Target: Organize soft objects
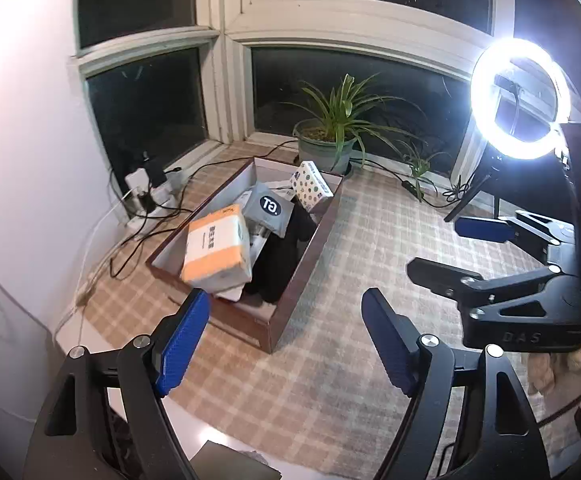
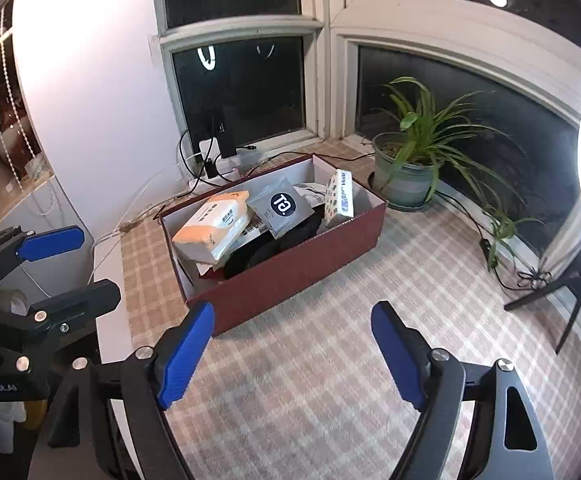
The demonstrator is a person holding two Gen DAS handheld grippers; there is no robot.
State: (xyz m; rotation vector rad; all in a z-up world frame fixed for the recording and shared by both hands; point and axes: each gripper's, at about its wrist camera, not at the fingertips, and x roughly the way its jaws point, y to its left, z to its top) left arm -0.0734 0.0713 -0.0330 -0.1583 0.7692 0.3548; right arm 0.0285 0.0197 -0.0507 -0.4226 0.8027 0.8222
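1. My left hand-held gripper [image 1: 286, 340]: jaws apart, nothing btwn them, above the tabletop [image 1: 330, 380].
2. My right hand-held gripper [image 2: 292, 350]: jaws apart, empty.
3. Red box [image 2: 310, 264] at 12 o'clock of both, on checked cloth.
4. Inside the box: orange tissue pack [image 2: 210, 226] at 9 o'clock end, grey pouch [image 2: 280, 206] mid, dotted pack [image 2: 338, 200] at 3 o'clock end, black fabric [image 2: 262, 252] under.

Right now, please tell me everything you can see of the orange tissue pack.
The tissue pack is a soft plastic-wrapped block, orange at both ends, with a white middle band bearing dark print. It looks sealed and full. It lies tilted at the near end of the box, on top of the other things there, one corner toward the grey pouch. Neither gripper touches it.
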